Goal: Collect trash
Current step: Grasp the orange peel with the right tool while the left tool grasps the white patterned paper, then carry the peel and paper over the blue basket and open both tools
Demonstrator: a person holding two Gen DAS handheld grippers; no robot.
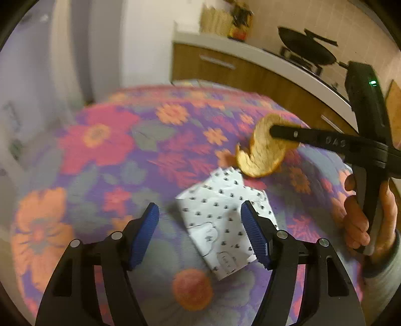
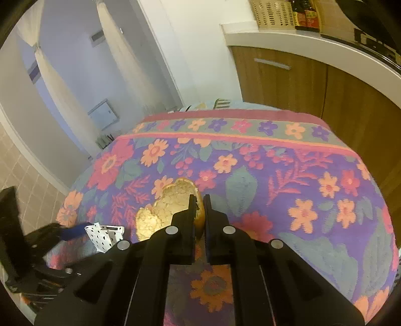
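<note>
A curled piece of peel, orange-brown outside and pale inside, hangs just above the floral tablecloth. My right gripper is shut on its upper edge. The right wrist view shows the peel pinched between the nearly touching fingers of that gripper. A folded white paper packet with black dots lies on the cloth in front of my left gripper. Its blue pads stand wide apart; the right one overlaps the packet's edge and the left one is clear of it. The packet also shows low on the left of the right wrist view, beside the left gripper.
A person's hand holds the right gripper's handle. Behind the table runs a wooden cabinet under a white counter. The counter carries a black pan and a basket. The table's far edge lies near the cabinet.
</note>
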